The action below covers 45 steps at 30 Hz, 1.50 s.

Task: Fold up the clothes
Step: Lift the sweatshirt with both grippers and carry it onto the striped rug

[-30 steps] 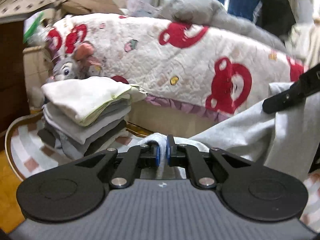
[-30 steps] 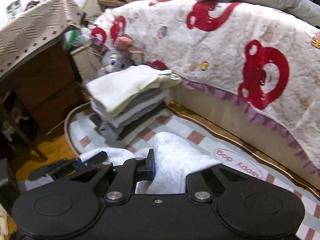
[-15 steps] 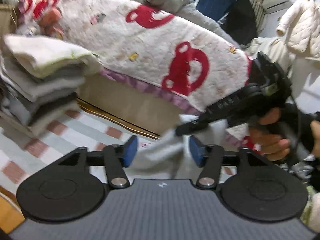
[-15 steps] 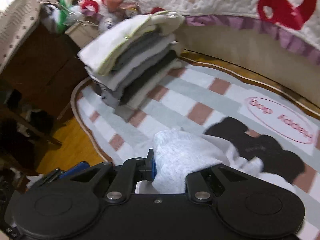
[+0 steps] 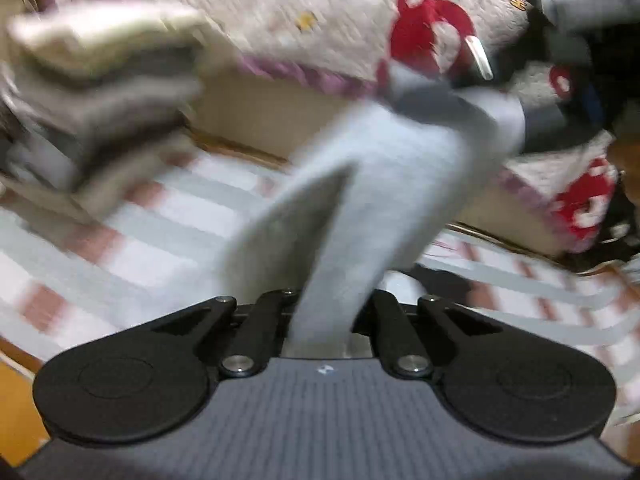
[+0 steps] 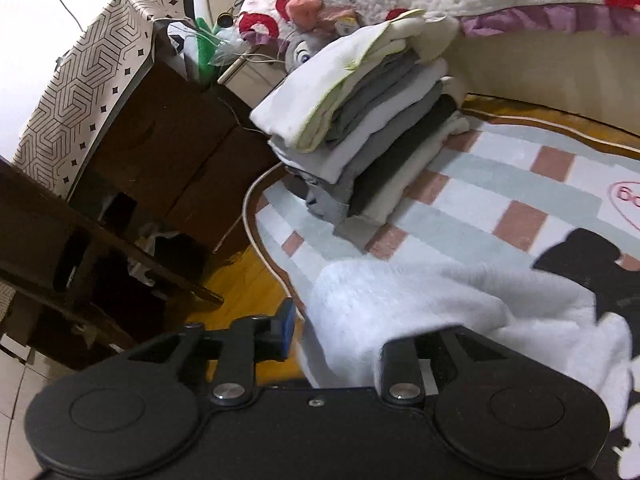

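The garment point(image 6: 400, 300) is pale grey-white and fleecy, lying on a rug point(image 6: 500, 184) striped in pale green and white with dusty-pink squares and a black silhouette shape. The folded stack point(image 6: 360, 120) runs cream with a yellow-green edge on top, then greys and one black layer. The bedspread point(image 5: 320, 12) is off-white with red bear shapes and a purple hem.

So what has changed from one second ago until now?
Both grippers carried the light grey garment down onto the striped rug. The right gripper has just been opening and let go; the left gripper opened, then closed on it. The folded stack stayed.
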Tool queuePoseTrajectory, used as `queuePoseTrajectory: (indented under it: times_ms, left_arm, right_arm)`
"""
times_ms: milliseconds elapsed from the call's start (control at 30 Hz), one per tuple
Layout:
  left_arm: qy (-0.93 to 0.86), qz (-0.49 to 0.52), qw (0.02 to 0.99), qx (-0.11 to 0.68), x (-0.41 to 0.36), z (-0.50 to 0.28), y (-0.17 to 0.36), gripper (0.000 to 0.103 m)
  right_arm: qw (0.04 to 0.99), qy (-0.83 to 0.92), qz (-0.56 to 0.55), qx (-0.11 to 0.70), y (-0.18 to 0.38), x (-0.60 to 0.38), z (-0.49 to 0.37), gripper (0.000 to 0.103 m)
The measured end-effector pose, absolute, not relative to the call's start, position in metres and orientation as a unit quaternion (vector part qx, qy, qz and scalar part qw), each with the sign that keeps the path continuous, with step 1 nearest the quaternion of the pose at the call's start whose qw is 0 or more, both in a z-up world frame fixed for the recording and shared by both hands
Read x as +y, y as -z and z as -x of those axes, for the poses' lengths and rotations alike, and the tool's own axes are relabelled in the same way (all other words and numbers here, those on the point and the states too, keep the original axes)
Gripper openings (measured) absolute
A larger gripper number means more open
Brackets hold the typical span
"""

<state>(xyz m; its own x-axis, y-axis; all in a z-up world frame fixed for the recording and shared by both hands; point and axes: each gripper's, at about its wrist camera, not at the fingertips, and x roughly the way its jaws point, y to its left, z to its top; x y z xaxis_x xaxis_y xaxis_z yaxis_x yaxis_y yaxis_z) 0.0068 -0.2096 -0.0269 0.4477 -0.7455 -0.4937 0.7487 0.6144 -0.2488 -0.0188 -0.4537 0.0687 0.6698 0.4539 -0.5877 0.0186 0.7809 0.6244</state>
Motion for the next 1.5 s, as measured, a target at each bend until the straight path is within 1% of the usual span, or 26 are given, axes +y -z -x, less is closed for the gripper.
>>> queuePoseTrajectory:
  times_ms: [67, 100, 167, 200, 267, 333, 367, 400, 433, 533, 667, 733, 767, 800, 833, 900, 1000, 1167, 1200, 1233, 1267, 1300, 1367, 1500]
  left_arm:
    - [0.432, -0.02, 0.864, 0.259, -0.199, -0.002, 0.021, 0.006]
    - [0.429, -0.022, 0.866, 0.257, -0.197, -0.001, 0.021, 0.006]
    - [0.422, -0.018, 0.866, 0.266, -0.195, -0.001, 0.026, 0.006]
    - [0.416, -0.018, 0.866, 0.276, -0.194, -0.003, 0.03, 0.006]
    - [0.401, -0.017, 0.865, 0.301, -0.193, -0.011, 0.041, 0.006]
    - [0.388, -0.012, 0.865, 0.319, -0.189, -0.018, 0.048, 0.006]
    - [0.38, -0.011, 0.866, 0.325, -0.186, -0.021, 0.05, 0.006]
    - [0.372, -0.007, 0.867, 0.331, -0.183, -0.025, 0.052, 0.006]
    - [0.366, -0.002, 0.868, 0.336, -0.18, -0.029, 0.054, 0.006]
    - [0.354, 0.023, 0.867, 0.351, -0.173, -0.044, 0.06, 0.005]
    - [0.326, 0.031, 0.874, 0.359, -0.169, -0.066, 0.073, 0.005]
    - [0.311, 0.036, 0.873, 0.374, -0.166, -0.079, 0.085, 0.006]
    - [0.308, 0.036, 0.871, 0.382, -0.165, -0.084, 0.091, 0.006]
    - [0.306, 0.036, 0.868, 0.39, -0.164, -0.088, 0.095, 0.006]
    - [0.305, 0.036, 0.865, 0.397, -0.162, -0.093, 0.1, 0.006]
    - [0.306, 0.052, 0.855, 0.417, -0.161, -0.102, 0.107, 0.005]
    - [0.315, 0.085, 0.845, 0.424, -0.157, -0.106, 0.108, 0.006]
    - [0.314, 0.102, 0.838, 0.434, -0.15, -0.106, 0.116, 0.006]
    - [0.313, 0.103, 0.838, 0.435, -0.15, -0.106, 0.117, 0.005]
    - [0.312, 0.102, 0.839, 0.434, -0.15, -0.106, 0.118, 0.006]
    - [0.311, 0.101, 0.84, 0.434, -0.15, -0.106, 0.118, 0.006]
    - [0.31, 0.096, 0.842, 0.431, -0.151, -0.104, 0.117, 0.006]
    - [0.308, 0.079, 0.848, 0.425, -0.152, -0.099, 0.113, 0.008]
    - [0.336, 0.049, 0.845, 0.412, -0.154, -0.084, 0.099, 0.007]
  right_arm:
    - [0.866, -0.099, -0.29, 0.396, -0.06, -0.459, 0.035, 0.033]
    - [0.865, -0.09, -0.286, 0.402, -0.056, -0.46, 0.042, 0.038]
    - [0.866, -0.079, -0.274, 0.412, -0.056, -0.452, 0.056, 0.042]
    - [0.868, -0.079, -0.278, 0.405, -0.063, -0.448, 0.063, 0.046]
    - [0.872, -0.088, -0.294, 0.382, -0.079, -0.44, 0.077, 0.046]
    - [0.877, -0.096, -0.318, 0.346, -0.091, -0.434, 0.087, 0.054]
    - [0.88, -0.101, -0.331, 0.326, -0.096, -0.432, 0.092, 0.06]
    - [0.883, -0.095, -0.33, 0.319, -0.096, -0.428, 0.095, 0.062]
    - [0.889, -0.086, -0.314, 0.322, -0.091, -0.424, 0.095, 0.062]
    - [0.906, -0.047, -0.222, 0.356, -0.059, -0.425, 0.095, 0.062]
    - [0.907, 0.026, -0.135, 0.399, -0.016, -0.451, 0.079, 0.062]
    - [0.905, 0.019, -0.069, 0.419, 0.003, -0.452, 0.071, 0.063]
    - [0.906, 0.008, -0.027, 0.422, 0.013, -0.451, 0.069, 0.068]
    - [0.906, 0.007, 0.008, 0.422, 0.026, -0.454, 0.067, 0.07]
    - [0.907, 0.017, 0.019, 0.42, 0.042, -0.462, 0.065, 0.07]
    - [0.901, 0.036, -0.021, 0.431, 0.071, -0.486, 0.059, 0.07]
    - [0.89, 0.05, -0.134, 0.434, 0.105, -0.52, 0.06, 0.071]
    - [0.866, 0.058, -0.246, 0.431, 0.143, -0.534, 0.052, 0.073]
    - [0.864, 0.048, -0.255, 0.431, 0.145, -0.531, 0.049, 0.071]
    - [0.87, 0.038, -0.248, 0.425, 0.144, -0.525, 0.049, 0.062]
    - [0.88, 0.03, -0.227, 0.415, 0.138, -0.518, 0.05, 0.029]
    - [0.889, 0.024, -0.202, 0.41, 0.129, -0.511, 0.051, 0.009]
    - [0.907, 0.025, -0.163, 0.387, 0.105, -0.504, 0.056, 0.009]
    - [0.934, 0.052, -0.099, 0.339, 0.042, -0.509, 0.074, 0.007]
